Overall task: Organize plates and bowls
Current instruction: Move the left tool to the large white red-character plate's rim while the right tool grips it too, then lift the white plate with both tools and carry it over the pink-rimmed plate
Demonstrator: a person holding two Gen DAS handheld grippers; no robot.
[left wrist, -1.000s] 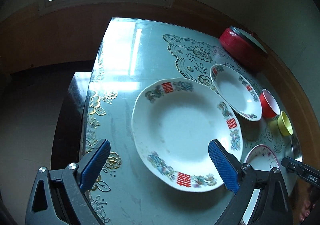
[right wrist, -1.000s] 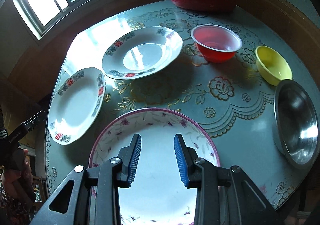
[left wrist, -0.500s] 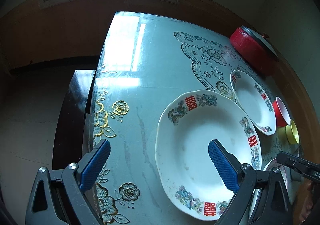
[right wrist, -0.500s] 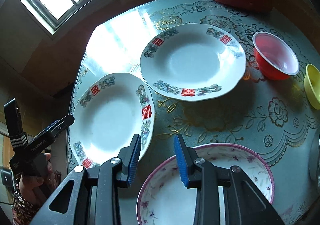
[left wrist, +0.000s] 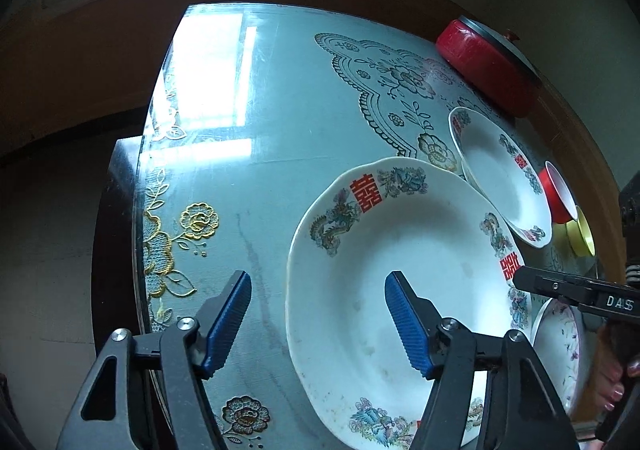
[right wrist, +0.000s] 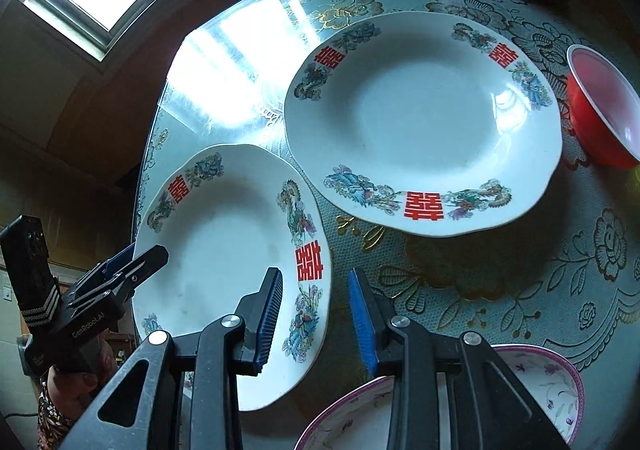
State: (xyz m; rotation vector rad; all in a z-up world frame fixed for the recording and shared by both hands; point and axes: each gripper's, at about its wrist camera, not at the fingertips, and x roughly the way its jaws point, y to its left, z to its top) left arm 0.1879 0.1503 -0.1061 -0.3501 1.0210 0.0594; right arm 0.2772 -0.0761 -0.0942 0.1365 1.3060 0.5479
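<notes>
Two white plates with red characters lie on the table. My left gripper [left wrist: 318, 324] is open and straddles the left rim of the near plate [left wrist: 400, 290]. My right gripper [right wrist: 316, 316] is open and straddles that same plate's [right wrist: 224, 250] right rim. The second plate [right wrist: 424, 117] lies beyond it [left wrist: 500, 173]. A pink-rimmed floral bowl [right wrist: 552, 382] sits below my right gripper, and shows at the right of the left wrist view [left wrist: 560, 354]. A red bowl [right wrist: 604, 109] and a yellow bowl [left wrist: 582, 230] stand further right.
A red lidded pot [left wrist: 484, 57] stands at the table's far edge. The glass-topped table [left wrist: 248, 121] has bare surface on its left, toward the window. The table's left edge drops to a dark bench [left wrist: 116, 209].
Both grippers moved toward the near plate: the left one narrowed and now spans its left rim, the right one swung left from the floral bowl to the plate's right rim.
</notes>
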